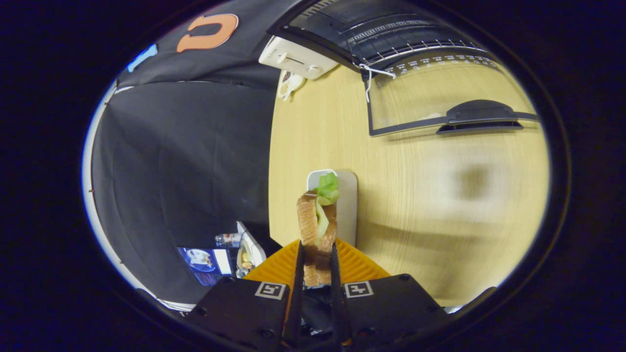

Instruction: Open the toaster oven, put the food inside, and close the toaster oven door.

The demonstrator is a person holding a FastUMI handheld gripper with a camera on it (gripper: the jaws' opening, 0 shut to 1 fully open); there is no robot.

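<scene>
Gripper (317,266) pinches sandwich (317,230) by near end, both fingers pressing; long axis points ahead, lettuce tip far. Toaster oven (391,34) far right on bench (415,195), door (440,98) folded open.

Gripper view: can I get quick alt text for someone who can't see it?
The gripper is shut on a sandwich with lettuce, held on edge above an orange plate on a wooden table. Beyond the fingers, the toaster oven stands with its glass door folded down open.
</scene>
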